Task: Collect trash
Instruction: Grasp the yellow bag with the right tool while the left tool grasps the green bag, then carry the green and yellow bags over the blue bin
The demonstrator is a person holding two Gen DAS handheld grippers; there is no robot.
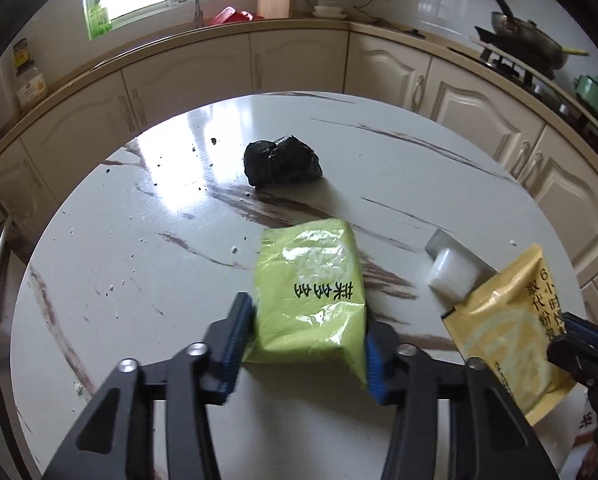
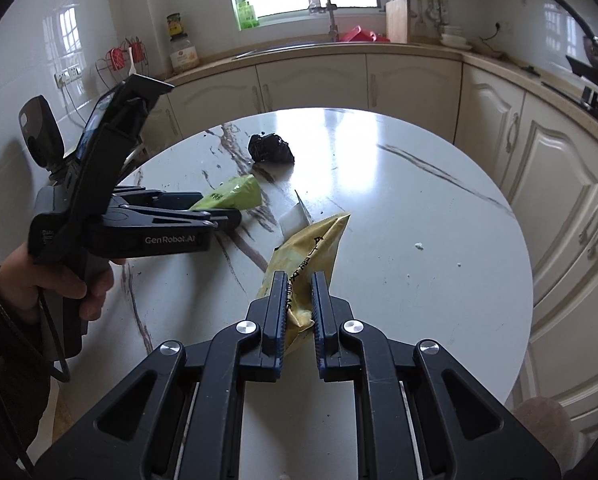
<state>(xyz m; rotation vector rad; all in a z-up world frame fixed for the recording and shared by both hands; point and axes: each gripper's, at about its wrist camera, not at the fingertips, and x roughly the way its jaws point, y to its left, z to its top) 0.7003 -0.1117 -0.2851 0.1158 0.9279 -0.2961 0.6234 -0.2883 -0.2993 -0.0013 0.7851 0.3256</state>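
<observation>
Left gripper (image 1: 305,340), angled down over the round table (image 1: 139,208), jaws pressed on both sides of the green packet (image 1: 311,280); right gripper (image 2: 299,304), tilted down, pinches the yellow packet (image 2: 311,248) lifted off the tabletop.

Green packet (image 1: 311,292), yellow packet (image 1: 507,328), black wad (image 1: 281,162)
</observation>
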